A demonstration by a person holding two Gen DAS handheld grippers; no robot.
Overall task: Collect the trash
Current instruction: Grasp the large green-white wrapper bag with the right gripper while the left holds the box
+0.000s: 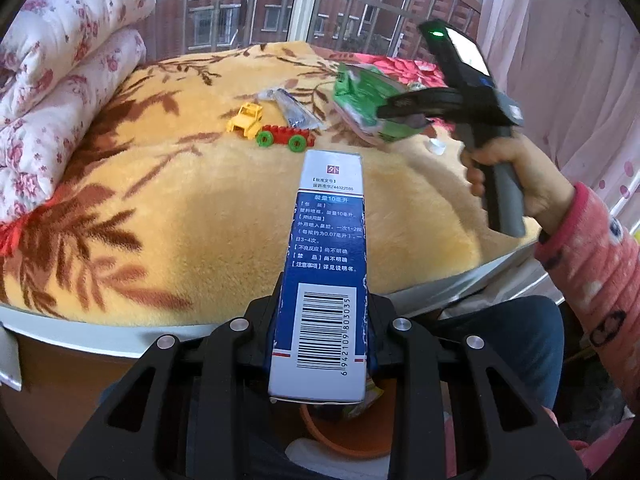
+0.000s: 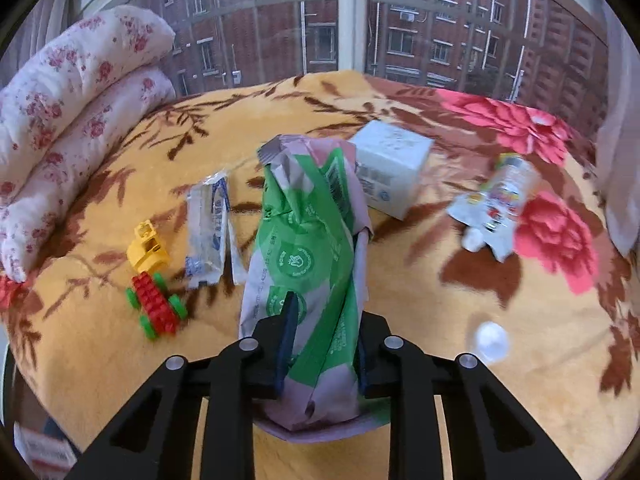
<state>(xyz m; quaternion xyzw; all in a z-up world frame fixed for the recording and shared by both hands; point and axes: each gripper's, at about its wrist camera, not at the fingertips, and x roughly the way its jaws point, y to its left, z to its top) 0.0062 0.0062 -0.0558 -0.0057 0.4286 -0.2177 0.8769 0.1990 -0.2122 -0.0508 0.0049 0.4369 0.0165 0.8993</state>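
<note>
Left gripper point(image 1: 320, 320) is clamped on a blue box point(image 1: 324, 272) above the blanket point(image 1: 180, 208); right gripper point(image 2: 320, 344) is clamped on a green wrapper point(image 2: 308, 248) over it.

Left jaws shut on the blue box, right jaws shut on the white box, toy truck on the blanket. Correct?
Not quite. The right gripper holds the green wrapper, as the right wrist view shows; the white box lies untouched behind. The left gripper does hold the blue box, toy truck on the blanket.
</note>
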